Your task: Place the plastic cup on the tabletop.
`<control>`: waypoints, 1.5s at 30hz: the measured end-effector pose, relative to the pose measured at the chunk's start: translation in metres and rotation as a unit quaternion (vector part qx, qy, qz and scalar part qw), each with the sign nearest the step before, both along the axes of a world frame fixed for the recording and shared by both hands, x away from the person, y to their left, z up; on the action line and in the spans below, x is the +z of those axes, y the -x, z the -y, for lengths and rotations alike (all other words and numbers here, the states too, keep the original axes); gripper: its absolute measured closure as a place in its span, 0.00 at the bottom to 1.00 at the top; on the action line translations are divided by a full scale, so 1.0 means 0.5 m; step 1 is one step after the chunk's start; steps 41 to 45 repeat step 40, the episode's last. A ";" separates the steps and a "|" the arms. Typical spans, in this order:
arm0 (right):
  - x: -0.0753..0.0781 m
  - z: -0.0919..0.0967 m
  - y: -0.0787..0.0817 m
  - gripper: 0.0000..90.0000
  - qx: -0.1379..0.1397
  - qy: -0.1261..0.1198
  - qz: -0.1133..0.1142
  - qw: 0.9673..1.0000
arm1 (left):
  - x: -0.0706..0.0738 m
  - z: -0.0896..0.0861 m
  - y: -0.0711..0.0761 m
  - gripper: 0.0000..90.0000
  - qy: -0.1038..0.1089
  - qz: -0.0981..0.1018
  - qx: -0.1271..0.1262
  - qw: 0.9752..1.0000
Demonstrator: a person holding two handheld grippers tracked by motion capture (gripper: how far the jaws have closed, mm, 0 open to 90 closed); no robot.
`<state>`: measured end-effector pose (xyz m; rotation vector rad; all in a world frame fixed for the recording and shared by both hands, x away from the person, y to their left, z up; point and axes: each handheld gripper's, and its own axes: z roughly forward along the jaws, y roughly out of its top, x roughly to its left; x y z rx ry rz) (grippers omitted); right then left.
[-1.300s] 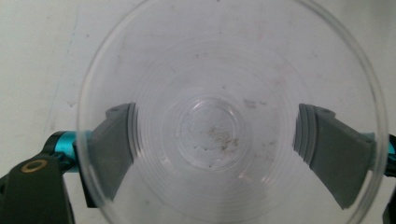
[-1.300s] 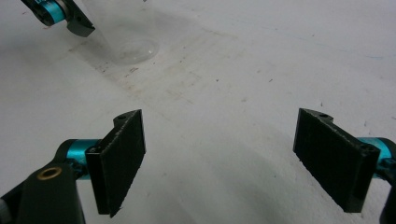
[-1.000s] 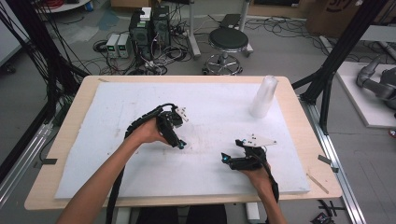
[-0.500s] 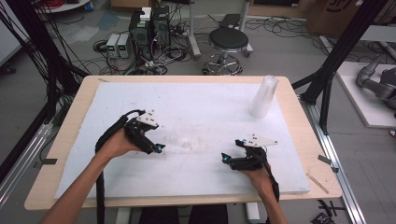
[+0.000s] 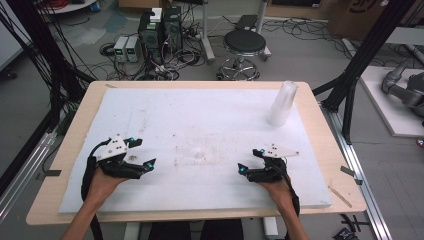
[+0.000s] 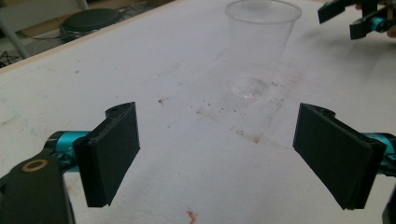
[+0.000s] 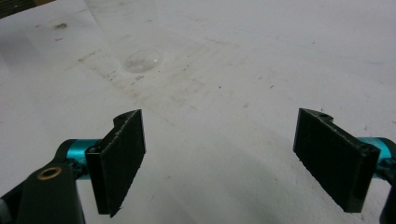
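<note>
Near the left edge of the tabletop (image 5: 210, 95), the left gripper (image 5: 142, 154) now rests open and empty, pulled back from the middle. A clear cup (image 6: 259, 51) stands there alone, seemingly just released; the right gripper (image 5: 250, 161), open, waits near right.

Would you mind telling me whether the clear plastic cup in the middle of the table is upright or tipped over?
Upright: in the left gripper view the clear cup stands on its base, its open rim facing up, empty.

Bright, even light (slightly soft)
</note>
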<state>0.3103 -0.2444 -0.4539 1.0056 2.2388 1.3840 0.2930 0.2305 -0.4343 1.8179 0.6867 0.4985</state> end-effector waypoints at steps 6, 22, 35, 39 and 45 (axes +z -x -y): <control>0.000 -0.001 0.007 0.18 -0.002 0.002 0.016 1.000 | -0.028 -0.015 0.016 0.16 0.028 0.015 0.037 0.999; 0.001 0.002 0.012 0.18 -0.010 -0.004 0.024 1.000 | -0.051 -0.018 0.013 0.16 0.035 0.020 0.049 0.998; 0.000 0.003 0.016 0.18 -0.013 -0.005 0.036 0.999 | -0.064 -0.026 0.007 0.16 0.050 0.014 0.047 0.998; 0.000 0.003 0.016 0.18 -0.011 -0.006 0.033 0.999 | -0.062 -0.026 0.006 0.16 0.053 0.021 0.048 0.997; 0.000 0.003 0.017 0.18 -0.013 -0.005 0.037 0.999 | -0.063 -0.028 0.006 0.16 0.057 0.020 0.050 0.997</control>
